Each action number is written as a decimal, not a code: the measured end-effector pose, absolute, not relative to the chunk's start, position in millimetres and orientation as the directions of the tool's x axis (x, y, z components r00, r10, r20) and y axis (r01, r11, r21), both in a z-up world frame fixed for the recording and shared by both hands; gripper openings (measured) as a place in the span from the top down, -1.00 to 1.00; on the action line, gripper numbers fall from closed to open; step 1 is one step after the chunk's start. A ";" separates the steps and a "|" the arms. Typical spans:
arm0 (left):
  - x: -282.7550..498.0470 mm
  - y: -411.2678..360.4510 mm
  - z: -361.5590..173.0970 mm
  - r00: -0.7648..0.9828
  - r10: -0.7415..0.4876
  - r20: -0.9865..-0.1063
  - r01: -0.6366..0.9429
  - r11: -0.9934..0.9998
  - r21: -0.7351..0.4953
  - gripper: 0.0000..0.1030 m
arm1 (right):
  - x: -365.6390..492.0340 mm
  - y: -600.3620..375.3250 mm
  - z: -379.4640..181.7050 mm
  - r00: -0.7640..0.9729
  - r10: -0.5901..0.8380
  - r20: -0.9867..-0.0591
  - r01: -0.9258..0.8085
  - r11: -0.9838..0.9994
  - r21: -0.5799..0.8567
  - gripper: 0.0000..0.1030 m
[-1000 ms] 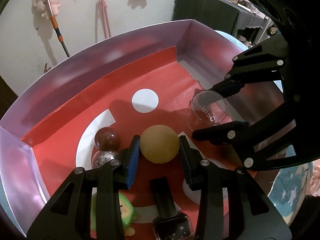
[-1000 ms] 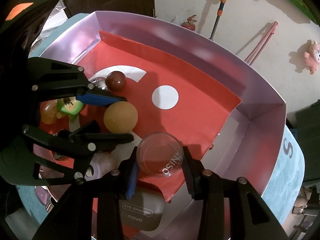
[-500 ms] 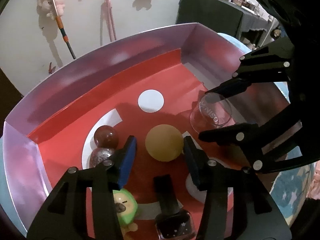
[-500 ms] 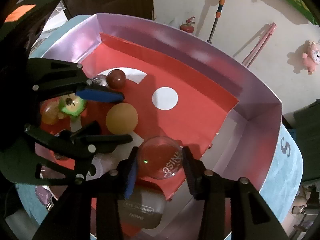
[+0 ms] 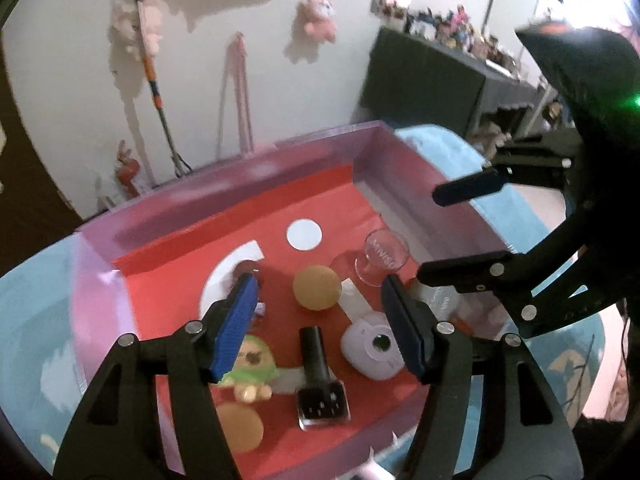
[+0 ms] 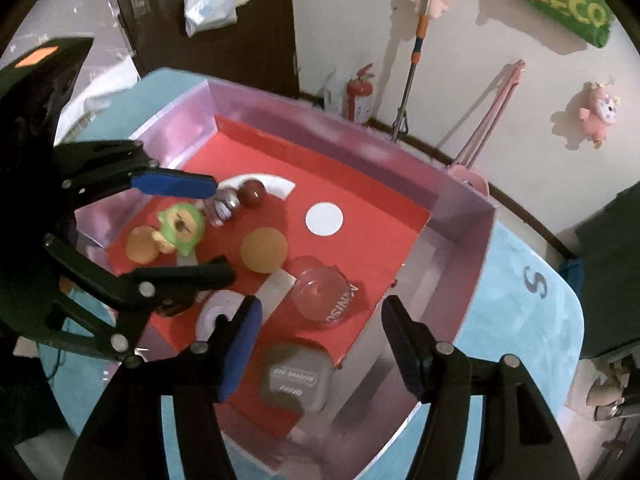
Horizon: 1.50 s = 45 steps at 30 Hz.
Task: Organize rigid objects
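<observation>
The left gripper and right gripper have just been opening and hang empty, jaws apart, above the pink-walled, red-floored box. On its floor rest the tan ball and clear round MINISO jar, apart. A blue pad half hides the dark red marble.

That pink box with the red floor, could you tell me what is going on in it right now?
A person is sorting small items into the pink box with two handheld grippers. The left gripper has just been opening and hangs above the tan ball, nothing between its fingers. The right gripper has likewise been opening over the clear glass cup, which now rests free on the red floor.
</observation>
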State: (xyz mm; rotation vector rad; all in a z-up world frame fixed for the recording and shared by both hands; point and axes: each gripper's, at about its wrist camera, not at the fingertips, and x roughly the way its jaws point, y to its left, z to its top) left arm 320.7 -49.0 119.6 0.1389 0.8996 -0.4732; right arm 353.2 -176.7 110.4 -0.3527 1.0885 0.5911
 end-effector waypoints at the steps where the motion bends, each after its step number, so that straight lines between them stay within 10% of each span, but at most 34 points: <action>1: 313.0 -46.6 128.5 0.549 -0.334 -0.766 0.445 0.893 -0.071 -0.35 | 349.9 -178.1 114.5 0.341 0.280 -0.898 -0.603 0.798 0.020 -0.31; 27: 92.2 1.5 173.2 0.860 -0.183 -0.476 0.218 0.976 0.017 -0.84 | 137.2 -206.8 197.2 0.681 0.390 -0.620 -0.440 0.895 0.080 -1.00; 45: 59.0 10.8 68.7 0.796 -0.158 -0.585 0.110 0.987 -0.117 -0.84 | 67.0 -204.0 78.7 0.759 0.206 -0.618 -0.222 0.974 0.052 -1.00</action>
